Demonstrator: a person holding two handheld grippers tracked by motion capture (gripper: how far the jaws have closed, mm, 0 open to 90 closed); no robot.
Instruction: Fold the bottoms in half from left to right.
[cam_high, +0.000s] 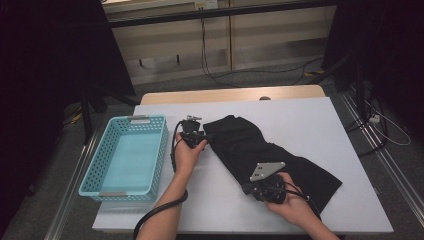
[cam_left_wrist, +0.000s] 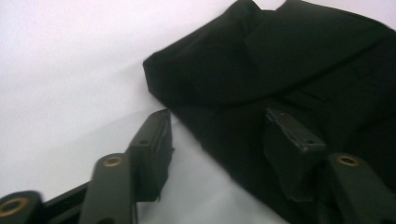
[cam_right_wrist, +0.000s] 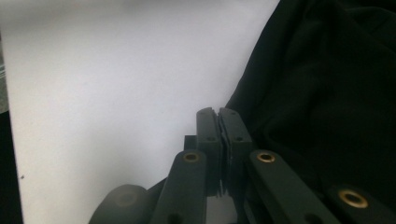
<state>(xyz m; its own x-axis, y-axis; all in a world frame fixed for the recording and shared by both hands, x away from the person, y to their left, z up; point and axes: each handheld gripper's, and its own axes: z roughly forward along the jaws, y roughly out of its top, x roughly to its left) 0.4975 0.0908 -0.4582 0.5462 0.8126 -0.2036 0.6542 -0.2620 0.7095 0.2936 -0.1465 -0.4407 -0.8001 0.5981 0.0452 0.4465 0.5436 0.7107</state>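
A black garment (cam_high: 270, 150) lies spread slantwise across the white table top (cam_high: 310, 115). My left gripper (cam_high: 206, 136) is at its upper left end, held low. In the left gripper view the garment (cam_left_wrist: 280, 60) has its edge between the jaws of my left gripper (cam_left_wrist: 217, 116), which stand apart: one over bare table, the other over the fabric, neither pressing on it. My right gripper (cam_high: 248, 189) is at the garment's near edge. In the right gripper view the right gripper (cam_right_wrist: 218, 112) has its jaws together beside the garment (cam_right_wrist: 327, 93); I cannot tell whether fabric is caught.
A light blue perforated basket (cam_high: 162, 145) with nothing in it stands at the table's left edge, close to my left hand. Bare white table lies in front of the garment and behind it. Cables run over the floor beyond the table.
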